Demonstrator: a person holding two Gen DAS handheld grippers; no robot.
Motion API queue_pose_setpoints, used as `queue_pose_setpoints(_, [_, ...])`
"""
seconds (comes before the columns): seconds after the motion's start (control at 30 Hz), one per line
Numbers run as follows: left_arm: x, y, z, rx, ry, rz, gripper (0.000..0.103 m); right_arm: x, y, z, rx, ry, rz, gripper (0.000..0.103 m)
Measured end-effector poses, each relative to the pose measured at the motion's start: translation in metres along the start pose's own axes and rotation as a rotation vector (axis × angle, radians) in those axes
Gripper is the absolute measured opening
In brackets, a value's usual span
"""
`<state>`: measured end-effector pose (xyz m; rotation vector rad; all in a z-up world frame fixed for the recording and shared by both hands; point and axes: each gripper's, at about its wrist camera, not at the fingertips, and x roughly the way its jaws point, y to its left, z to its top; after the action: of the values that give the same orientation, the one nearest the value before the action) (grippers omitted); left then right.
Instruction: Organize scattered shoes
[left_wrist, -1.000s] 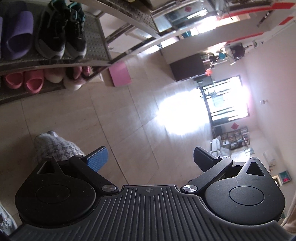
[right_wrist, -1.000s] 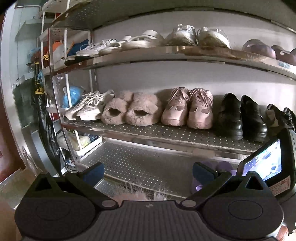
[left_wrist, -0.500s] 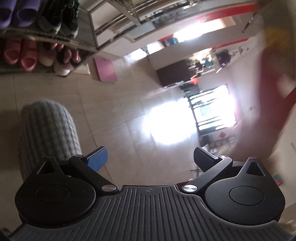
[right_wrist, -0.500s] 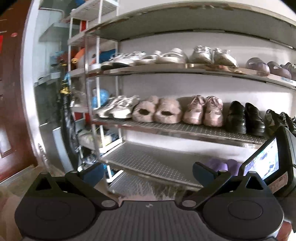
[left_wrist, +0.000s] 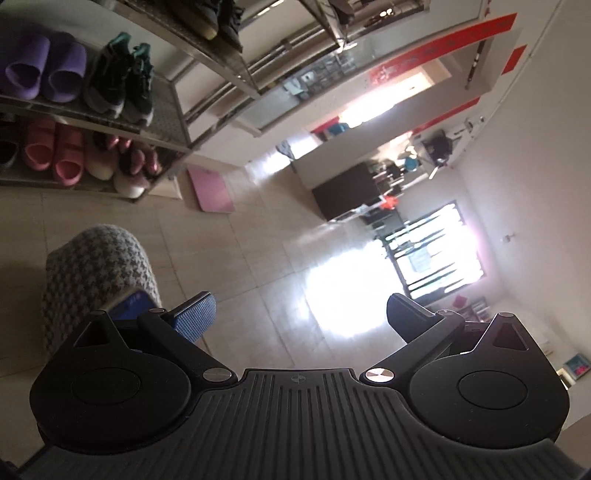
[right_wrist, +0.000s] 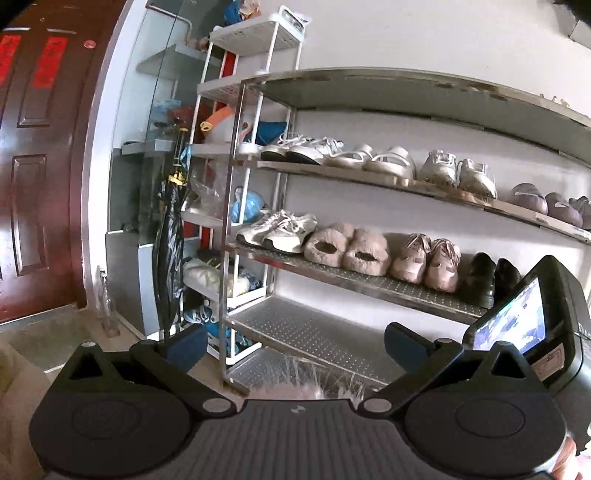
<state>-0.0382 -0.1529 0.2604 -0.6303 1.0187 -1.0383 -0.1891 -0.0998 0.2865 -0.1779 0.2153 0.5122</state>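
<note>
The metal shoe rack (right_wrist: 369, 280) stands against a white wall, and everything here is placed in relation to it. On its upper shelf there are white sneakers (right_wrist: 303, 147), pale sandals (right_wrist: 373, 158) and more light shoes to the right. On the shelf below sit white trainers (right_wrist: 277, 230), a pair of fluffy beige slippers (right_wrist: 351, 247), pink sneakers (right_wrist: 424, 262) and black leather shoes (right_wrist: 487, 277). The perforated shelf under them is bare at its left part. To the left of the rack stands a narrow white cart (right_wrist: 236, 177) with bags and small things, then a folded black umbrella (right_wrist: 168, 236), and further left a dark red door (right_wrist: 33, 166).

The left wrist view is tilted and shows the rack's other end: purple slippers (left_wrist: 40, 74) and black sneakers (left_wrist: 122, 81) on one shelf, pink slippers (left_wrist: 51, 151) below them. In front of the rack the floor (left_wrist: 258, 258) has beige tiles with a strong glare from a barred window (left_wrist: 432, 254) far across the room. A pink mat (left_wrist: 212, 188) lies just beside the rack's end.

The left gripper (left_wrist: 299, 314) has its fingers wide apart, with nothing between them; a houndstooth-patterned slipper (left_wrist: 96, 273) is near its blue finger, but whether they touch I cannot tell. The right gripper (right_wrist: 293, 343) also has its fingers apart; some pale feathery fluff (right_wrist: 295, 384) shows low between them, close to the gripper body.
</note>
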Motion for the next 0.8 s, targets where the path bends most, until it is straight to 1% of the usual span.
queue_pose_setpoints(0.13, [0.002, 0.005, -0.004, -0.019, 0.000, 0.016, 0.101, 0.002, -0.004, -0.001, 0.009, 0.001, 0.003, 0.102])
queue_pose_setpoints(0.3, [0.005, 0.006, -0.006, -0.019, 0.002, 0.034, 0.101, 0.005, -0.010, -0.001, 0.017, 0.006, 0.007, 0.102])
queue_pose_setpoints(0.7, [0.013, 0.012, -0.008, -0.026, 0.023, 0.047, 0.101, 0.015, -0.025, -0.001, 0.038, 0.018, 0.016, 0.102])
queue_pose_setpoints(0.8, [0.013, 0.016, -0.007, -0.031, 0.023, 0.047, 0.101, -0.001, -0.005, -0.011, 0.038, 0.022, 0.022, 0.102])
